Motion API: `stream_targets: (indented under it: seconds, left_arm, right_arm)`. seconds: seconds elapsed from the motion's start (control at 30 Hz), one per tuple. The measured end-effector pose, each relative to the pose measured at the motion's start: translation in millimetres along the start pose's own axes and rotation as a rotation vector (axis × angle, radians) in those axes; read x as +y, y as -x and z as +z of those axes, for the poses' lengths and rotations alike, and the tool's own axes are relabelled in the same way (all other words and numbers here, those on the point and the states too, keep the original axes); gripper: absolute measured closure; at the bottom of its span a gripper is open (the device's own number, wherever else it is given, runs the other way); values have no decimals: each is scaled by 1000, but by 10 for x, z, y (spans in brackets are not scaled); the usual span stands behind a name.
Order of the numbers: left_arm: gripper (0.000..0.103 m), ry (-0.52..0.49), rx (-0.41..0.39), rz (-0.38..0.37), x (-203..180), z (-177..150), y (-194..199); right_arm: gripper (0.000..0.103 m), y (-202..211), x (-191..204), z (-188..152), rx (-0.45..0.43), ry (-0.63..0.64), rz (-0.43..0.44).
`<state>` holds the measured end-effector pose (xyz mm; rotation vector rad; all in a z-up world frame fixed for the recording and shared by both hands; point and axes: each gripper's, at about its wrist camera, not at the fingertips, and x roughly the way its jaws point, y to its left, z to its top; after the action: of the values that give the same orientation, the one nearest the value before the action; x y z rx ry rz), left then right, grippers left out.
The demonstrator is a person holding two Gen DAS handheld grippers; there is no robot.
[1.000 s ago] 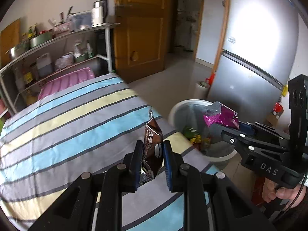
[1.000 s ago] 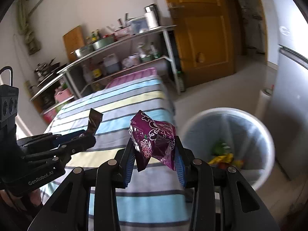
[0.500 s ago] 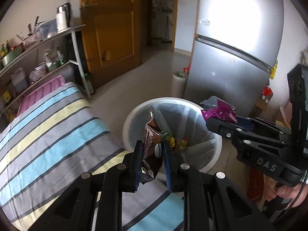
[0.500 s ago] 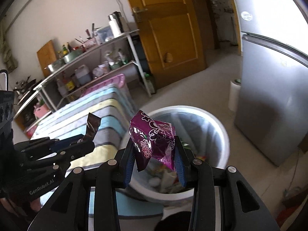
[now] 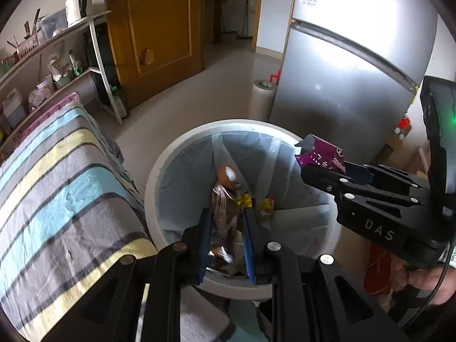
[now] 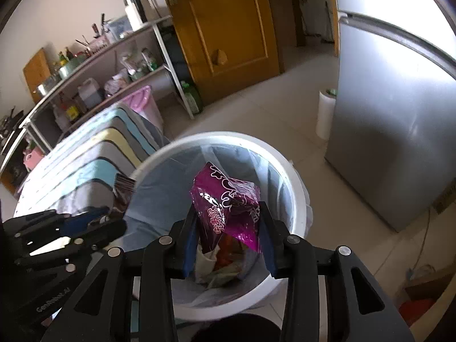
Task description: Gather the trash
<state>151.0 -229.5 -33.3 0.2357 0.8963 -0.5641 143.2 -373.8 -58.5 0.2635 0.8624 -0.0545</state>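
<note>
A white bin (image 5: 159, 176) with a clear liner and some trash in it stands on the floor. My left gripper (image 5: 226, 213) hangs over its near side. Its jaws are opening, and a blurred brown wrapper (image 5: 225, 199) stands loosely between them, with a thin gap at the right pad. My right gripper (image 6: 228, 213) is above the bin (image 6: 287, 188), its jaws starting to open. Both pads still press on a purple snack bag (image 6: 225, 199). That bag (image 5: 319, 154) shows over the bin's right rim in the left wrist view. The wrapper (image 6: 124, 185) also pokes up at the left of the right wrist view.
A surface under a striped cloth (image 5: 57, 185) borders the bin on the left. A silver fridge (image 5: 342, 85) and a white roll (image 5: 262, 97) stand behind it, with tiled floor between. A wooden door (image 5: 159, 28) and loaded metal shelves (image 5: 94, 42) lie farther back. A hand (image 5: 421, 279) holds the right gripper.
Both grippers swung from above the striped cloth to above the bin and sank toward it. The left jaws have widened slightly and the brown wrapper sits lower between them.
</note>
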Motion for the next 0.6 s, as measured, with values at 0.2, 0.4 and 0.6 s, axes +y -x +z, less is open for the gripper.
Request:
stream_targets:
  seconds: [0.2, 0.4, 0.6]
  left_arm:
    - [53, 20, 2, -6, 17, 8, -20]
    - [46, 35, -5, -1, 52, 29, -14]
    - [43, 27, -42, 1, 40, 3, 137]
  right_arm:
    - [58, -93, -32, 12, 20, 0, -27]
    - [50, -52, -28, 7, 6, -11, -32]
    - [49, 197, 53, -41, -45, -7, -30]
